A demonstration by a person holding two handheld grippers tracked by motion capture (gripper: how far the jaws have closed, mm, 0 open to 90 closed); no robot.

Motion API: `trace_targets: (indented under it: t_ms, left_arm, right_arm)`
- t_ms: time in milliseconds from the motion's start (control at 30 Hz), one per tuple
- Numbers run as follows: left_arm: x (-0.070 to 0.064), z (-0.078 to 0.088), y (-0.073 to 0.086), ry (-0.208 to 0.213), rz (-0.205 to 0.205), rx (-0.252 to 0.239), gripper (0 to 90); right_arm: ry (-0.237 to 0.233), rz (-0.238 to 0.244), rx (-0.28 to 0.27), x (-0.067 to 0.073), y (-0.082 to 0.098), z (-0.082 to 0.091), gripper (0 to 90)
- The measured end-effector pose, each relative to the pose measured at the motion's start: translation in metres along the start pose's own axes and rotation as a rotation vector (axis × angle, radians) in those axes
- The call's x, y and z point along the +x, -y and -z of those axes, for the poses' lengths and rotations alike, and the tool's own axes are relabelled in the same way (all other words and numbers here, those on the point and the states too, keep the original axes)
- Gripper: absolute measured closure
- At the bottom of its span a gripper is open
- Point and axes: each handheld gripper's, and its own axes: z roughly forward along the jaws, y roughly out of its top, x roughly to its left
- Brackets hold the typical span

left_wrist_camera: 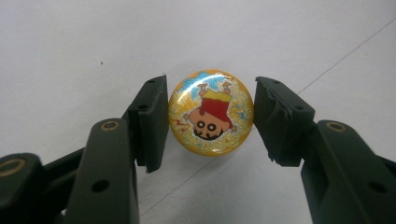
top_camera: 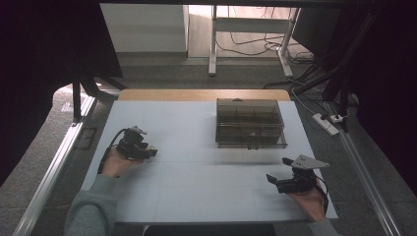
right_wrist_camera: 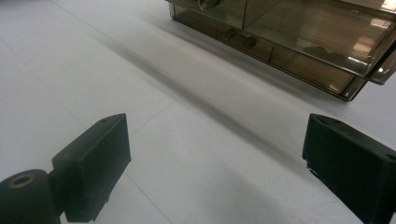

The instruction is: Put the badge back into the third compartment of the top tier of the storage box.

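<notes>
While the round cartoon badge (left_wrist_camera: 211,112) lies on the white table (top_camera: 196,182) between the left gripper (left_wrist_camera: 211,116)'s narrowed jaws, apparently not yet clamped, this looks like a pickup; next, squeeze evenly. Wide open, the right gripper (right_wrist_camera: 215,158) faces the compartment box (right_wrist_camera: 289,37) ahead.

We count two grippers, the left gripper (top_camera: 149,151) and the right gripper (top_camera: 280,173), each held in one hand and each with two black jaws. There is one round yellow cartoon badge (left_wrist_camera: 211,112), seen in the left gripper view. One smoky clear compartment box (top_camera: 251,123) sits on one white worktop (top_camera: 196,182). One white power strip (top_camera: 326,124) lies on the floor.
</notes>
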Motion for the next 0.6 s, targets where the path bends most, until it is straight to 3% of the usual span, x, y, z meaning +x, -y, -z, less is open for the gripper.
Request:
trace_targets:
  t_ms: [600]
  left_arm:
    - [0.002, 0.016, -0.001, 0.008, 0.025, -0.095, 47.0]
  right_arm:
    - [0.000, 0.006, 0.012, 0.001, 0.000, -0.001, 7.5]
